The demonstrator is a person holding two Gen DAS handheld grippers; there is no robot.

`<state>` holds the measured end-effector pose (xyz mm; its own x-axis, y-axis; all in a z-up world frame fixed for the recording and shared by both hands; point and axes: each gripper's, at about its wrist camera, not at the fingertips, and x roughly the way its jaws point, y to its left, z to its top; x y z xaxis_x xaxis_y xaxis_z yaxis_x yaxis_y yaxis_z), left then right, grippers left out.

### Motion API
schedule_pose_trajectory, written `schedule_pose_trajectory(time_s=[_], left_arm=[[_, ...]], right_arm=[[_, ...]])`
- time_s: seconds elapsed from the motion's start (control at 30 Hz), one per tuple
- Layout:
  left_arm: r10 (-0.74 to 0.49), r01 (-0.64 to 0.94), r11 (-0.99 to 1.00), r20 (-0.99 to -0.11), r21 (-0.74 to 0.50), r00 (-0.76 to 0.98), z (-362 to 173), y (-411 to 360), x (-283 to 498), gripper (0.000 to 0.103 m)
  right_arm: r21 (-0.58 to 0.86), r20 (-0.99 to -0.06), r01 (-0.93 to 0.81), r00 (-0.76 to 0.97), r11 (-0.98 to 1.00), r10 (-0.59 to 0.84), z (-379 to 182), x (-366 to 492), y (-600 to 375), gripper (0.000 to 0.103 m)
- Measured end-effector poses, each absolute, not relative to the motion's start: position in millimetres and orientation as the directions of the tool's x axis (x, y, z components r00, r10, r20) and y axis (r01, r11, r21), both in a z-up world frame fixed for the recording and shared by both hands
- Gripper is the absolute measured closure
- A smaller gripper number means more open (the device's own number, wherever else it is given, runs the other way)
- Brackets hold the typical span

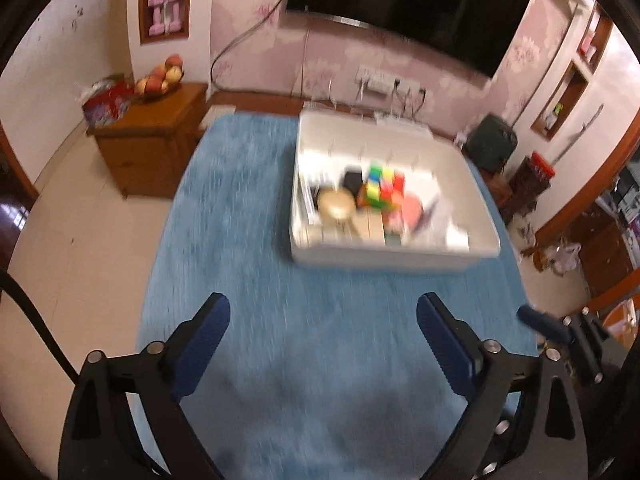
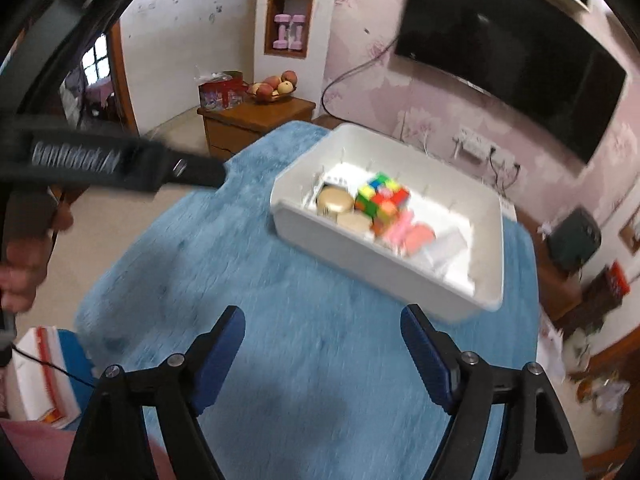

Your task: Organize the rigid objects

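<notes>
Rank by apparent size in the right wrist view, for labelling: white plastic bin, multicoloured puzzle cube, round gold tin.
1. White plastic bin
2. Multicoloured puzzle cube
3. Round gold tin, close to the cube; blur makes this unsure.

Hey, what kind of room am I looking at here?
Most likely a home living room: a large dark TV hangs on pink floral wallpaper, a bowl of fruit sits on a wooden cabinet, and pink dumbbells stand in a wall niche.

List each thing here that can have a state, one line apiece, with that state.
left gripper: open, nothing between its fingers
right gripper: open, nothing between its fingers
white bin: on the blue cloth, uncovered, partly filled
puzzle cube: in the bin, colours scrambled
television: screen dark
</notes>
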<state>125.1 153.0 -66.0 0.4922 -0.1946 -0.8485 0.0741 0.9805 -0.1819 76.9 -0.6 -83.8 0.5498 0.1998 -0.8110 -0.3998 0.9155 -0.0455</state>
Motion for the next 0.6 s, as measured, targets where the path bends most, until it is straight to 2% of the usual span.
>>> schedule_pose_trajectory(time_s=[0.27, 0.43, 0.6], left_arm=[[-0.205, 0.077, 0.979, -0.901, -0.19, 0.383, -67, 114, 75, 0.006], [-0.165, 0.116, 0.985, -0.888, -0.128, 0.429, -48, 88, 59, 0.006], [-0.164, 0.154, 0.983, -0.845, -0.098, 0.51, -15, 77, 48, 0.006]], right_arm=[[0.071, -0.828, -0.265, 0.521, 0.962, 0.205, -66, 26, -53, 0.022], [0.089, -0.814, -0.216, 0.546, 0.972, 0.196, -40, 12, -70, 0.021], [0.204, -0.781, -0.151, 0.57, 0.967, 0.254, -9, 10, -87, 0.016]])
